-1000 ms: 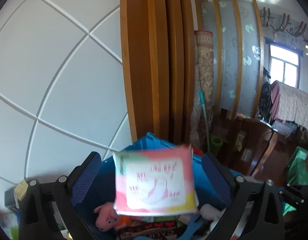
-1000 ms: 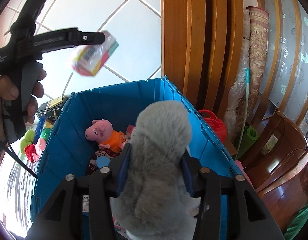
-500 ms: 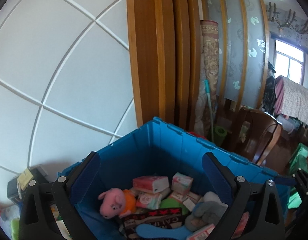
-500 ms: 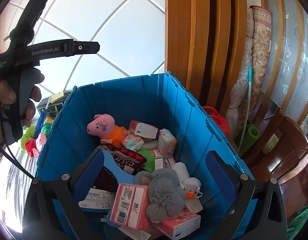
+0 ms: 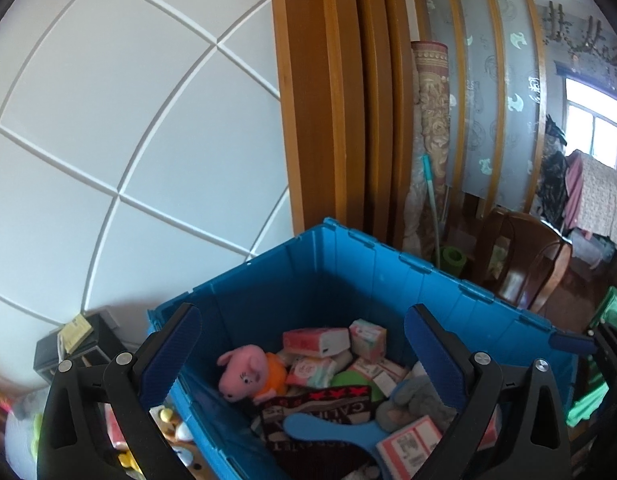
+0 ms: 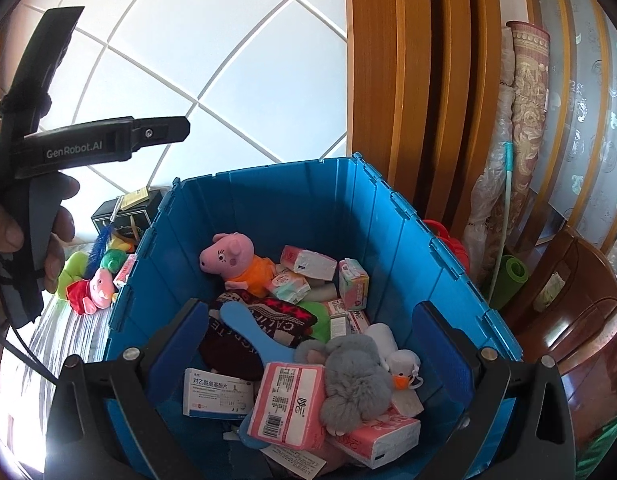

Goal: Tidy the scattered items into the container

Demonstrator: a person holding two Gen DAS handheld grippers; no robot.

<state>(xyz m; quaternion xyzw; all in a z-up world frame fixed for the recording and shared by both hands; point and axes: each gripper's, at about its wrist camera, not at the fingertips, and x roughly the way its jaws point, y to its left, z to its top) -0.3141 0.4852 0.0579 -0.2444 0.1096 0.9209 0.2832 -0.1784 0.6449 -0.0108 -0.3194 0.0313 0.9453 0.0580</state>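
Observation:
A blue crate (image 5: pixel 388 248) (image 6: pixel 268 170) stands against the white tiled wall. In it lie a pink pig plush (image 5: pixel 244 372) (image 6: pixel 228 254), a grey plush (image 6: pixel 348 376) (image 5: pixel 420 396), pink tissue packs (image 6: pixel 288 404), a pink-and-white pack (image 5: pixel 314 340) (image 6: pixel 308 262), a white medicine box (image 6: pixel 216 394), a blue paddle (image 6: pixel 252 328) and a dark lettered cloth (image 6: pixel 264 316). My left gripper (image 5: pixel 300 344) hangs open and empty above the crate's near left corner. My right gripper (image 6: pixel 310 340) stands wide open and empty over the crate's near side. A hand holds the left gripper, one finger (image 6: pixel 156 134) showing in the right wrist view.
Green and red plush toys (image 6: pixel 92 284) and a black box (image 6: pixel 120 216) lie on the floor left of the crate. A red object (image 6: pixel 452 240) sits just right of it. Wooden door frames (image 5: pixel 320 100), a rolled mat (image 6: pixel 528 140) and a wooden chair (image 5: pixel 524 264) stand behind and to the right.
The pink-and-white pack that was falling between the left jaws now lies in the crate. The right gripper opened and dropped the grey plush into the crate. Both grippers are empty.

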